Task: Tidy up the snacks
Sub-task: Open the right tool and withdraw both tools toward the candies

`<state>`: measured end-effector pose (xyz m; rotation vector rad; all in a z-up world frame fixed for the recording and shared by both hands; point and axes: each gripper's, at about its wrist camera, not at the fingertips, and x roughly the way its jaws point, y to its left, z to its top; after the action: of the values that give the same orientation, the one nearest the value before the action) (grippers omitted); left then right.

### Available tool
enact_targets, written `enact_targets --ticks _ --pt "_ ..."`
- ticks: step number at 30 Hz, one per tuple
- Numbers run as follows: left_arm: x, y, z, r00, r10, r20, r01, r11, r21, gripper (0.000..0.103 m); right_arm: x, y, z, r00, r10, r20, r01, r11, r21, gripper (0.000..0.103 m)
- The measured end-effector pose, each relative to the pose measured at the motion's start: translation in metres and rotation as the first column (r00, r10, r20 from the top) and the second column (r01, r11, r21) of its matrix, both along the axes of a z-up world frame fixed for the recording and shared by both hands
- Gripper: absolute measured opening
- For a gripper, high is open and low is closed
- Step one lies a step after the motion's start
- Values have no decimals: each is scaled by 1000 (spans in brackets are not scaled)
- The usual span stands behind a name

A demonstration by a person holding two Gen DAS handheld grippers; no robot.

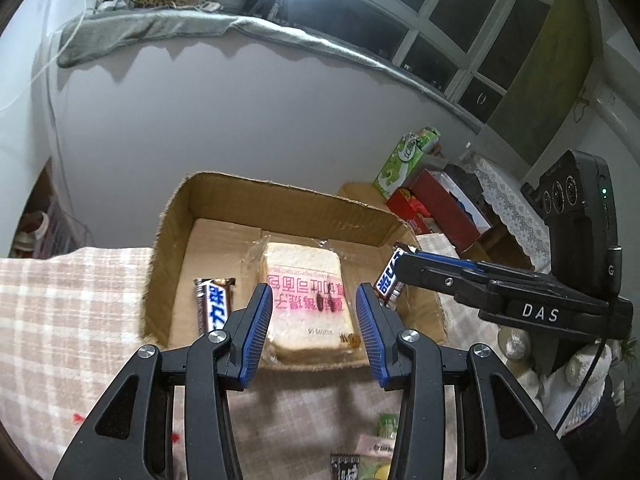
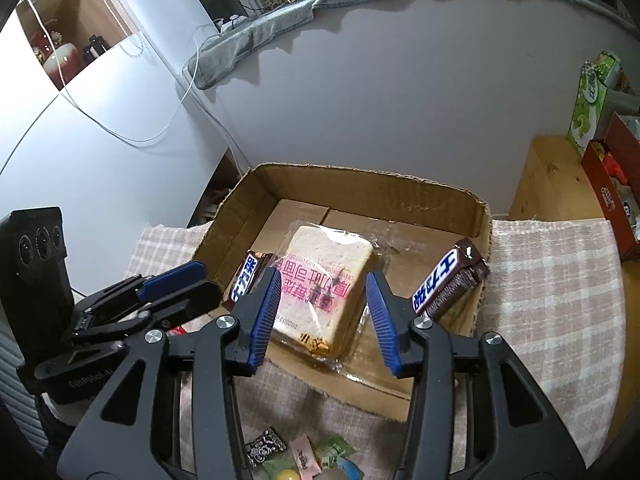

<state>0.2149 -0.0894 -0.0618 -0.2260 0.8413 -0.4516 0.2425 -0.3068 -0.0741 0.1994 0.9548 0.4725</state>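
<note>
An open cardboard box (image 1: 280,188) (image 2: 360,176) stands on a checked cloth. In it lie a wrapped slice of bread (image 1: 308,272) (image 2: 332,252) with pink print and, to its left, a Snickers bar (image 1: 212,304) (image 2: 246,276). A second Snickers bar (image 1: 389,280) (image 2: 448,280) leans on the box's right wall, outside the right gripper's fingers. My left gripper (image 1: 314,320) (image 2: 192,280) hovers open over the box's near left side, holding nothing. My right gripper (image 2: 320,312) (image 1: 404,268) is open by the right wall, with its tip next to the second bar.
Several small wrapped candies (image 2: 300,456) (image 1: 376,452) lie on the cloth (image 1: 60,300) in front of the box. A green carton (image 1: 404,160) and red boxes (image 1: 436,204) stand on a wooden surface to the right. A white-gloved hand (image 1: 576,368) holds the right gripper. A wall rises behind.
</note>
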Motion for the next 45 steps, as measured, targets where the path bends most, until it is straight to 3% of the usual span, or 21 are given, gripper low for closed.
enact_targets --ticks 2,3,5,12,20,24,30,35,37,39,41,45 --pt "-8 6 4 1000 6 13 -6 1000 1 42 -6 -1 3 1000 1 15 -1 1000 -3 52" --pt "-11 10 6 1000 9 19 -9 1000 1 43 -11 -3 6 1000 -3 28 3 1000 -2 66" --pt "-24 20 11 999 21 38 -22 1000 7 43 -21 -8 10 998 -22 58 22 1000 5 75" --pt "-64 53 17 995 75 62 -73 997 -33 43 -66 -15 22 986 -13 167 12 1000 8 75" --pt "-110 91 4 984 162 74 -161 987 -26 43 -109 -26 12 984 -22 178 14 999 47 76" --pt "-125 111 -13 975 217 42 -216 976 -25 44 -122 -37 1 989 -21 148 13 998 56 76" --pt "-141 124 -35 967 253 10 -254 967 16 44 -132 -41 -27 998 34 50 -32 999 -29 76" --pt "-152 133 -50 964 265 -19 -265 964 16 45 -142 -40 -40 998 64 13 -64 997 -45 76" --pt "-157 134 -55 964 264 -26 -263 965 12 45 -147 -38 -44 997 81 9 -80 995 -59 72" --pt "-160 131 -58 966 258 -34 -257 966 13 45 -152 -34 -48 994 107 -6 -107 992 -69 58" --pt "-163 126 -62 969 245 -37 -245 969 11 45 -158 -29 -53 991 133 -24 -134 989 -67 53" --pt "-167 113 -66 977 208 -50 -209 978 -15 45 -178 -15 -60 977 207 -44 -210 974 -82 52"
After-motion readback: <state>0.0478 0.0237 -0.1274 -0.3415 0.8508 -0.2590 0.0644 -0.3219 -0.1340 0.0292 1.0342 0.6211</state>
